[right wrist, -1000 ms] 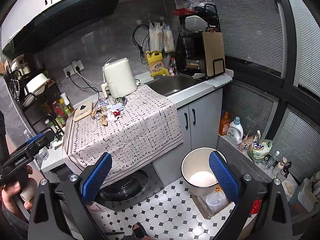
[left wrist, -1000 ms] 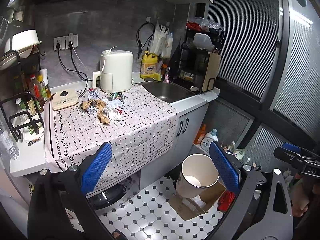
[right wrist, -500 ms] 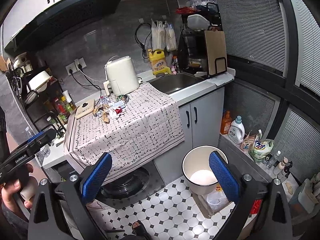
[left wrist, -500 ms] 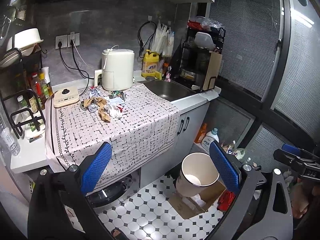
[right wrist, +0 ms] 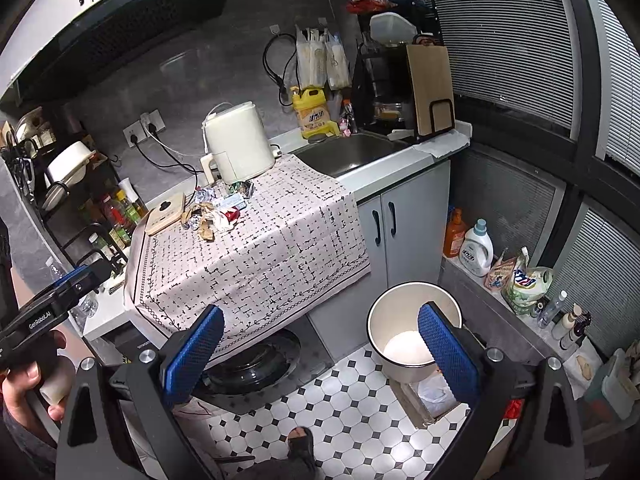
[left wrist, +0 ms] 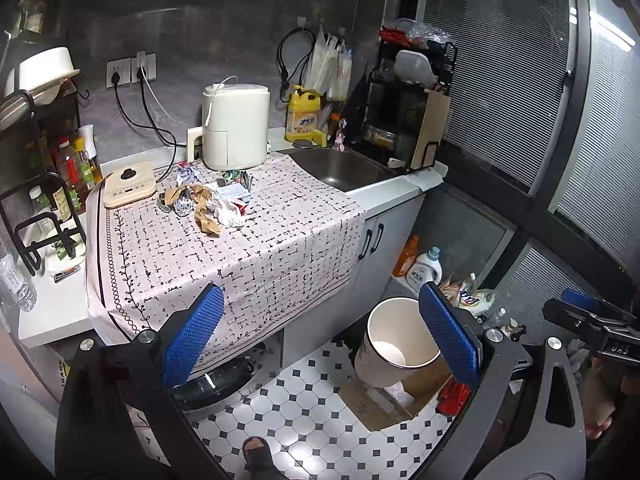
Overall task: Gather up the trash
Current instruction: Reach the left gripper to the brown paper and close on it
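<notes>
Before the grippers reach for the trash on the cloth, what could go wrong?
The trash pile lies on a loose tablecloth that hangs over the counter edge; a snag could drag everything off. The white bin stands on the floor well below, so light scraps may miss it. Cables run close behind the pile.

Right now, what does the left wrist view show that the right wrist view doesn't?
Only the left wrist view shows the right claw at its right edge. Only the right wrist view shows the black range hood and the left claw at its left edge. Both share the trash pile on the tablecloth and the white bin.
</notes>
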A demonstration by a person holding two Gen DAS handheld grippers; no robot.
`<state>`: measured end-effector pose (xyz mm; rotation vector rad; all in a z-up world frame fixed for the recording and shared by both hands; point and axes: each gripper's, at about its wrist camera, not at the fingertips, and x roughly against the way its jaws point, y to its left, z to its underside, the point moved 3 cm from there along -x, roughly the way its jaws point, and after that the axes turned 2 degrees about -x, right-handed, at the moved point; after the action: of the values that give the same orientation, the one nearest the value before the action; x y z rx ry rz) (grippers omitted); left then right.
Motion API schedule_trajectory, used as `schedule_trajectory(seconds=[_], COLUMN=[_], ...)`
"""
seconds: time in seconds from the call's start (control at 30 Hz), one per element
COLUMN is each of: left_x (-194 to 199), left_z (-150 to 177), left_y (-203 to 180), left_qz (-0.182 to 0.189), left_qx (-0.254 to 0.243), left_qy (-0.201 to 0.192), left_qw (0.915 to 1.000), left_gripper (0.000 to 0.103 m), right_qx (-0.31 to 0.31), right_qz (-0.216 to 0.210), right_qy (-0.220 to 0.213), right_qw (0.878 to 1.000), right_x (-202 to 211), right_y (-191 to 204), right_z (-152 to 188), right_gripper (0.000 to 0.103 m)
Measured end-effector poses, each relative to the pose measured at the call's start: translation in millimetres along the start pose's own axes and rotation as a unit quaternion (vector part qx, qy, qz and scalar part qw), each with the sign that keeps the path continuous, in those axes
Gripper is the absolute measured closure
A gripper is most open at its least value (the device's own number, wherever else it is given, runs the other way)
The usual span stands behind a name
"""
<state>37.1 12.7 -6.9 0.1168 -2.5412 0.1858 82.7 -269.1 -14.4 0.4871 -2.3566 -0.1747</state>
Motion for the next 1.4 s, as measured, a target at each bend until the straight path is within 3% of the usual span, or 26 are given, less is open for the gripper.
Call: schedule_trajectory(seconds=[0.27, 0.6, 0.77, 1.03, 1.17, 1.23, 1.4], left_x=[-64.7, -153.0, -200.4, -275.2, -314.1, -333.0, -373.7], left_z=[-15.1, -57.5, -67.9, -67.7, -65.3, -63.3, -58.5], left_y=[49.4, 131.1, 169.2, 224.5, 241.4, 247.2, 262.0], left_qz=[0.016, 0.038, 0.043, 0.059, 0.068, 0.067, 0.050], left_qx=[0.028, 0.076, 0.092, 0.136, 0.149, 0.148, 0.138], left_qy=[0.026, 0.031, 0.055, 0.114, 0.143, 0.161, 0.196], left_qw=[0.9991, 0.9959, 0.9933, 0.9823, 0.9760, 0.9736, 0.9695], left_gripper=[0.006, 0.006, 0.014, 0.035, 0.036, 0.042, 0.045], right_qx=[-0.004, -0.004, -0.008, -0.010, -0.009, -0.009, -0.017], right_qz=[0.019, 0.027, 0.026, 0.029, 0.028, 0.031, 0.044], right_qy=[0.023, 0.044, 0.059, 0.103, 0.113, 0.120, 0.130], right_qw=[1.000, 0.999, 0.998, 0.994, 0.993, 0.992, 0.990], right_x=[-60.4, -158.3, -202.3, -272.6, -298.4, -309.0, -329.7], right_y=[17.1, 63.6, 85.2, 120.9, 138.7, 145.2, 153.3], right_z=[-18.0, -75.2, -92.6, -108.5, -113.0, -115.3, -122.4], right_gripper=[0.008, 0.008, 0.009, 0.028, 0.032, 0.034, 0.034])
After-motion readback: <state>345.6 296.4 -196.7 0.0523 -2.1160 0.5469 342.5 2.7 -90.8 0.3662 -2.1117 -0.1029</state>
